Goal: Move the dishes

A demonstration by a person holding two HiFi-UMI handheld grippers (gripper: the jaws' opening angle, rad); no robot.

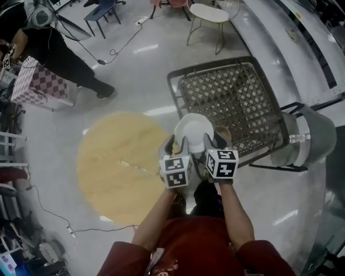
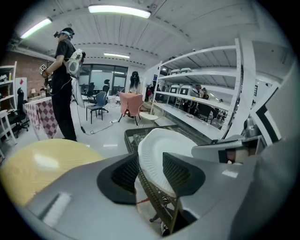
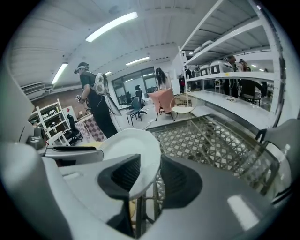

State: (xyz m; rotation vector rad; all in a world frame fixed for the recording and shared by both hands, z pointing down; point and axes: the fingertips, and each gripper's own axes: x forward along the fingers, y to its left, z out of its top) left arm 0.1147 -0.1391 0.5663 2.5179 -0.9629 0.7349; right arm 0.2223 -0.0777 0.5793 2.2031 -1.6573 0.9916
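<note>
Plate (image 1: 194, 128) count: one, white and round. It is held clear of every surface, tilted, above the left edge of the mesh rack (image 1: 237, 97) and just beside the round wooden table (image 1: 118, 167).

Grippers: two, side by side.
- Left gripper (image 1: 178, 144): jaws closed on the plate's left rim, and the rim shows between both pads in the left gripper view.
- Right gripper (image 1: 214, 141): jaws closed on the plate's right rim, and the rim shows between both pads in the right gripper view.

Marker cubes: two, one on each gripper.

Surroundings: one mesh rack with a dark frame, one wooden table, one small white round table (image 1: 209, 13) farther off, and one person in black (image 1: 59, 54) standing beside a checked cloth (image 1: 38, 83).
</note>
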